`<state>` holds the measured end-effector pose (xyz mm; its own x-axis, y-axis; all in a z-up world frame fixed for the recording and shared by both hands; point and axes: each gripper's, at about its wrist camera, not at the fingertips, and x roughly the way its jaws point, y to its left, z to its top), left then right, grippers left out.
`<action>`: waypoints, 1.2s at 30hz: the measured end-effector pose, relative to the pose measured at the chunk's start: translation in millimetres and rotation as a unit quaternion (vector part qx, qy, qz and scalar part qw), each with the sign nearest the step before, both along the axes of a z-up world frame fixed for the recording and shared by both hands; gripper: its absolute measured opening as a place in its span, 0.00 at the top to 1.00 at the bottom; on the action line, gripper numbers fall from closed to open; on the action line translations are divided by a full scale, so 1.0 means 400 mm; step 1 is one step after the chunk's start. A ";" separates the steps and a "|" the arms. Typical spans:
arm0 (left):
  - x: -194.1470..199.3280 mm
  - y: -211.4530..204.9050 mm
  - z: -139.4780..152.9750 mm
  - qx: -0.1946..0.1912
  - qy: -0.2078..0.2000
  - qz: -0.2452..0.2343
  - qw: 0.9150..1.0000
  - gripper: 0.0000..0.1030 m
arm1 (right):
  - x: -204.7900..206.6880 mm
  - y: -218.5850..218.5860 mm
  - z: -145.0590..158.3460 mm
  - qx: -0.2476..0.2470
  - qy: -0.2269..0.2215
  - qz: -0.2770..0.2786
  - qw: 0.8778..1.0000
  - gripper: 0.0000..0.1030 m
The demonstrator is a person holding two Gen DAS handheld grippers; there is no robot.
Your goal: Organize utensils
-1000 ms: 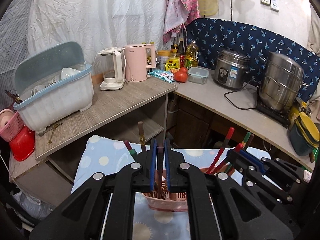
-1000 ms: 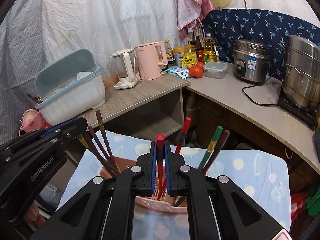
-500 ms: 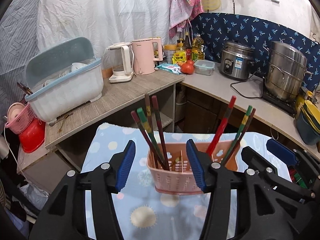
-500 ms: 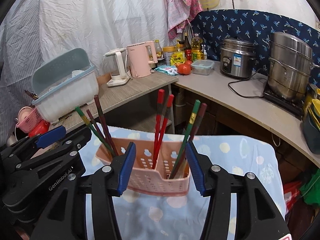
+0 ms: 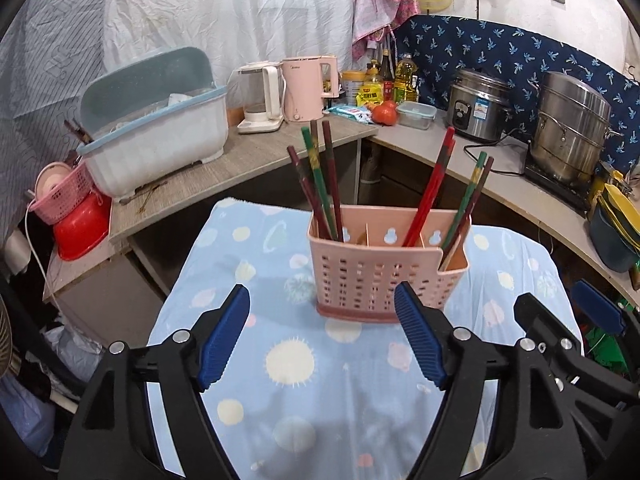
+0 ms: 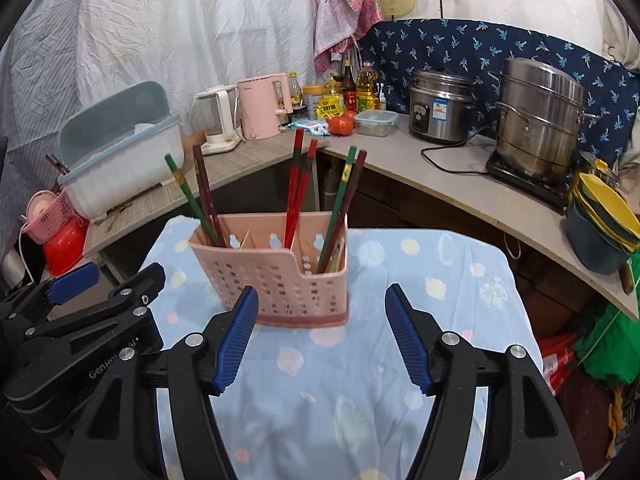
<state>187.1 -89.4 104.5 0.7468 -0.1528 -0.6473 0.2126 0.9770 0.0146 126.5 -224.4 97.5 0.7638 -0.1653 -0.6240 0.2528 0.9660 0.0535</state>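
A pink slotted utensil holder (image 5: 380, 276) stands on a table with a blue dotted cloth (image 5: 304, 380); it also shows in the right wrist view (image 6: 280, 276). Dark red and green chopsticks (image 5: 320, 184) lean in its left compartment. Red chopsticks (image 5: 432, 196) and green and brown ones (image 5: 472, 196) stand toward the right. My left gripper (image 5: 322, 312) is open and empty, in front of the holder. My right gripper (image 6: 320, 312) is open and empty, just before the holder; it shows at the right in the left wrist view (image 5: 596, 312).
Behind the table a counter (image 5: 256, 156) carries a dish-drainer box (image 5: 156, 136), kettles (image 5: 300, 88), bottles, a tomato, a rice cooker (image 5: 476, 106) and a steel steamer pot (image 5: 568, 144). A pink basket and red basin (image 5: 76, 216) sit at the left.
Both grippers have opened, let go of the chopsticks they held over the holder, and pulled back toward me. The chopsticks now stand in the holder.
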 end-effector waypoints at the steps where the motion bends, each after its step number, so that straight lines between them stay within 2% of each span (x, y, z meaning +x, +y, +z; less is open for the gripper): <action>1: -0.011 0.003 -0.006 -0.001 0.002 0.000 1.000 0.30 | -0.011 0.002 -0.005 0.003 0.003 0.000 1.000 0.38; 9: -0.089 0.026 -0.039 0.004 0.009 0.015 1.000 0.20 | -0.086 0.013 -0.036 0.016 0.019 -0.002 1.000 0.38; 12: -0.108 0.038 -0.047 0.003 0.014 0.023 1.000 0.15 | -0.112 0.024 -0.042 0.009 0.020 -0.005 1.000 0.33; 16: -0.129 0.056 -0.060 0.002 0.022 0.030 0.999 0.14 | -0.147 0.035 -0.047 0.004 0.016 -0.012 1.000 0.24; 19: -0.144 0.063 -0.069 0.004 0.026 0.031 0.999 0.14 | -0.166 0.042 -0.051 -0.003 0.016 -0.015 1.000 0.20; 36: -0.196 0.082 -0.109 0.020 0.041 0.031 0.998 0.10 | -0.222 0.055 -0.085 -0.005 0.031 -0.013 0.999 0.15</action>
